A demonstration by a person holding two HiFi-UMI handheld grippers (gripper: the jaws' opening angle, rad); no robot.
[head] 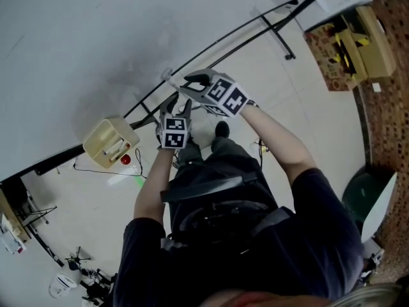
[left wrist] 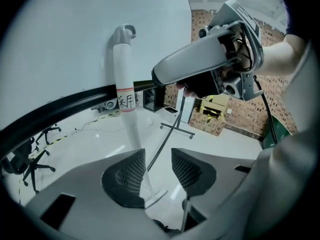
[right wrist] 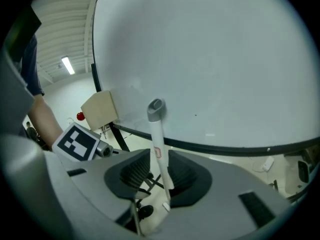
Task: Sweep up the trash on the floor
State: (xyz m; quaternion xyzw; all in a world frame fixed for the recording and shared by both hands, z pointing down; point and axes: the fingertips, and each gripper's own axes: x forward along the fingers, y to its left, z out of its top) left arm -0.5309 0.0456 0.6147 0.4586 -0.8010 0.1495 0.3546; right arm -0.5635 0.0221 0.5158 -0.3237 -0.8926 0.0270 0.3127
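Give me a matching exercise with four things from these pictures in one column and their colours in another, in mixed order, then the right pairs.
Things:
1. handle cap
2. box
3. ball
4. long bar

Colours:
a. red
b. black
c. grey
d. beige

Pairs: 1-c; 2-d; 3-a; 4-b
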